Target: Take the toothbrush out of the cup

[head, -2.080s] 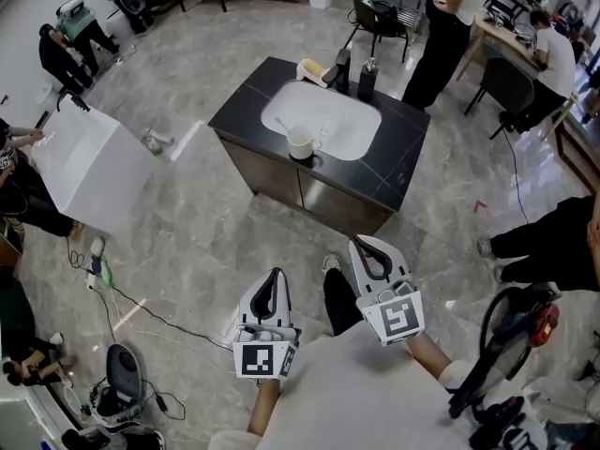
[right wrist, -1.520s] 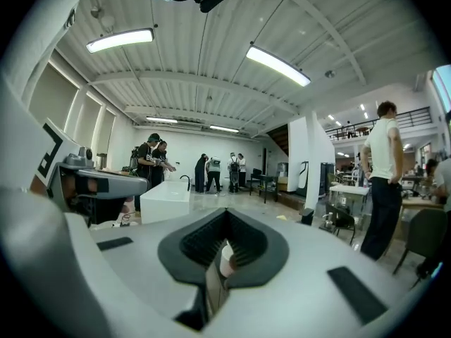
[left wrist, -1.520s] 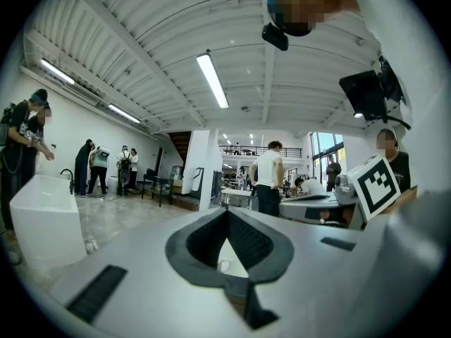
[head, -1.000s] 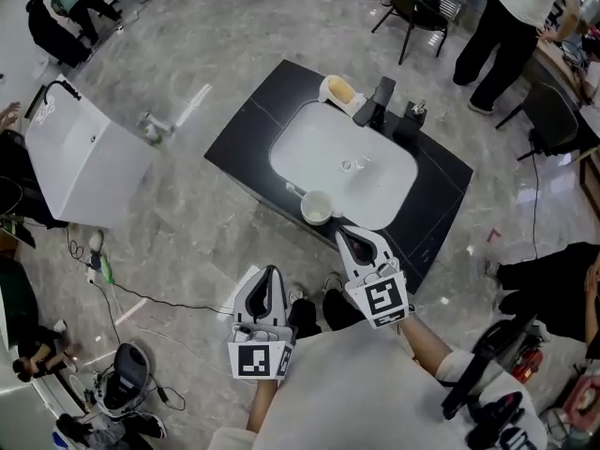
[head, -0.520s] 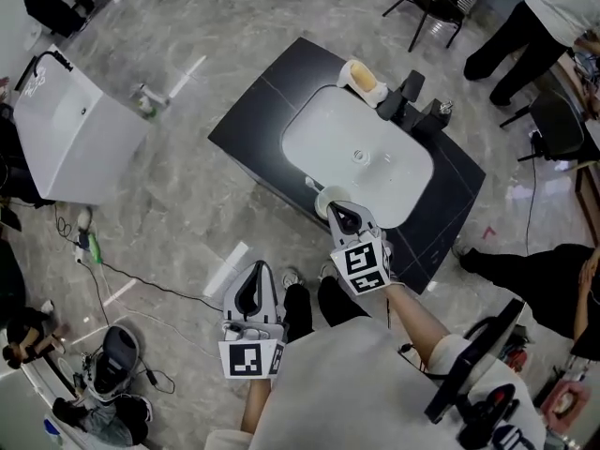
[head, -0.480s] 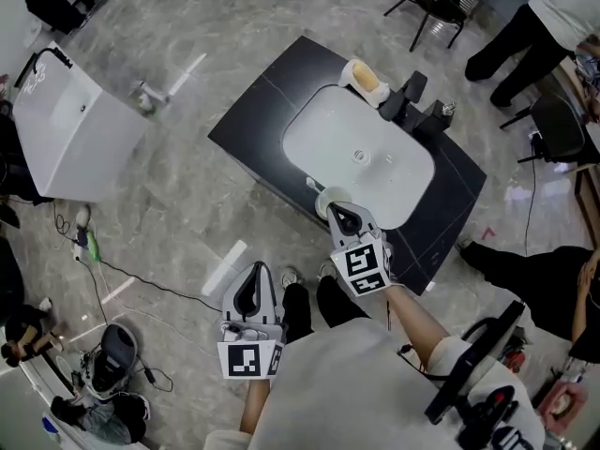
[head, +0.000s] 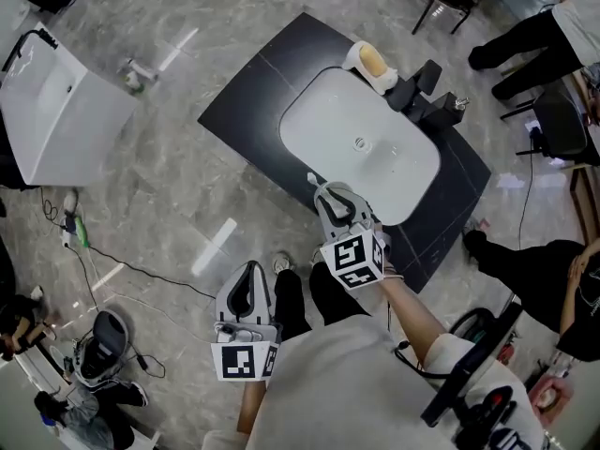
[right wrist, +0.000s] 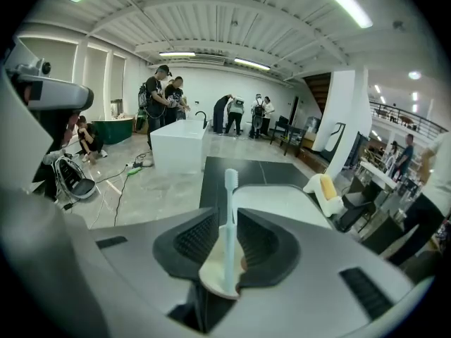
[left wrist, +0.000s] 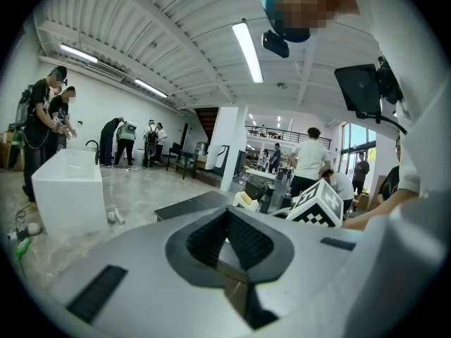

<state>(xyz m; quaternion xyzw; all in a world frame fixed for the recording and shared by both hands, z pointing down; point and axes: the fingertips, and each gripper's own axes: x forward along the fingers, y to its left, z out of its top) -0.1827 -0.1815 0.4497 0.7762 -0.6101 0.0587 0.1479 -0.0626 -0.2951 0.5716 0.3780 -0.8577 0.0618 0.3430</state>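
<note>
Right fingers (right wrist: pixel 196 239) are opening, pads apart. The toothbrush (right wrist: pixel 230 210) stands upright in the gap, bristle head at 12 o'clock. There is clear space on its 9 o'clock side. It sits close to the 3 o'clock pad, and contact there can't be confirmed. Its foot is still in the cup (right wrist: pixel 213 279), whose pale rim shows just below the pads.

Head view: the right gripper (head: pixel 330 200) is over the cup at the near rim of the white sink (head: pixel 375 129), roughly 7 o'clock from the drain. The sink is set in the black surface (head: pixel 251 90). A black faucet (head: pixel 420 84) is at the sink's 1 o'clock, with a yellow-and-white item (head: pixel 367 61) at 12.

The left gripper (head: pixel 249 272) is at 7 o'clock from the right one, off the surface and over the grey floor (head: pixel 169 176). Left fingers (left wrist: pixel 246 241) are closed together with nothing between them.
</note>
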